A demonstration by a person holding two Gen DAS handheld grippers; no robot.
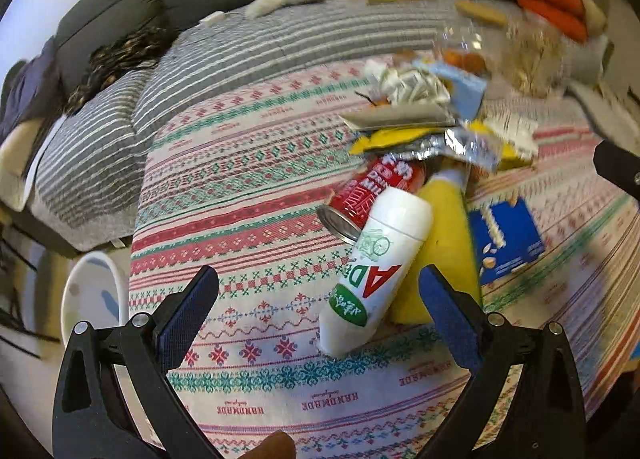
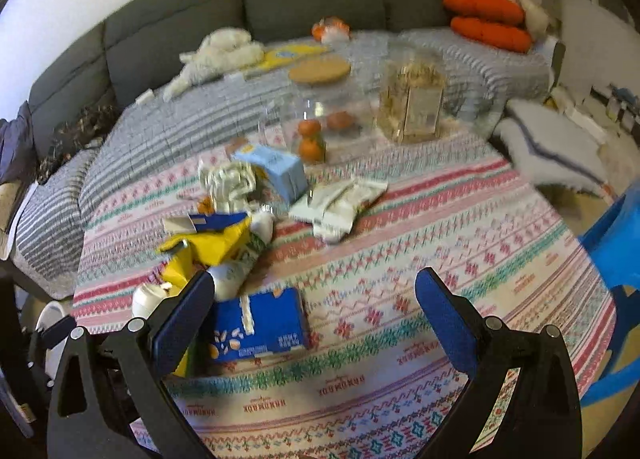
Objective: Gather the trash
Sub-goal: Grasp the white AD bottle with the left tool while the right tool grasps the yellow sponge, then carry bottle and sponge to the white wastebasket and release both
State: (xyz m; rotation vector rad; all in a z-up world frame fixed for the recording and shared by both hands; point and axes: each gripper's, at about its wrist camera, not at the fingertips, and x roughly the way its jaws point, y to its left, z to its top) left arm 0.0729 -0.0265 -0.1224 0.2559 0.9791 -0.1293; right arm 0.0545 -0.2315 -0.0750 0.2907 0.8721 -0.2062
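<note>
A pile of trash lies on the patterned tablecloth [image 1: 256, 187]. In the left wrist view my left gripper [image 1: 318, 291] is open and empty, its fingers either side of the near end of a white bottle [image 1: 372, 271]. A red can [image 1: 372, 191], a yellow bottle [image 1: 444, 227], a blue carton [image 1: 506, 243], foil and paper wrappers [image 1: 416, 99] lie beyond. In the right wrist view my right gripper [image 2: 316, 295] is open and empty above the cloth [image 2: 440, 227], with the blue carton [image 2: 260, 323] by its left finger [image 2: 184, 319]. Yellow wrappers [image 2: 212, 243] and a light blue box [image 2: 276, 171] lie further off.
A white bin [image 1: 94, 295] stands on the floor left of the table. A clear jar with oranges [image 2: 320, 115] and a jar of snacks [image 2: 412, 99] stand at the table's far side. A grey sofa [image 2: 280, 7] is behind. A blue chair [image 2: 616, 259] is at right.
</note>
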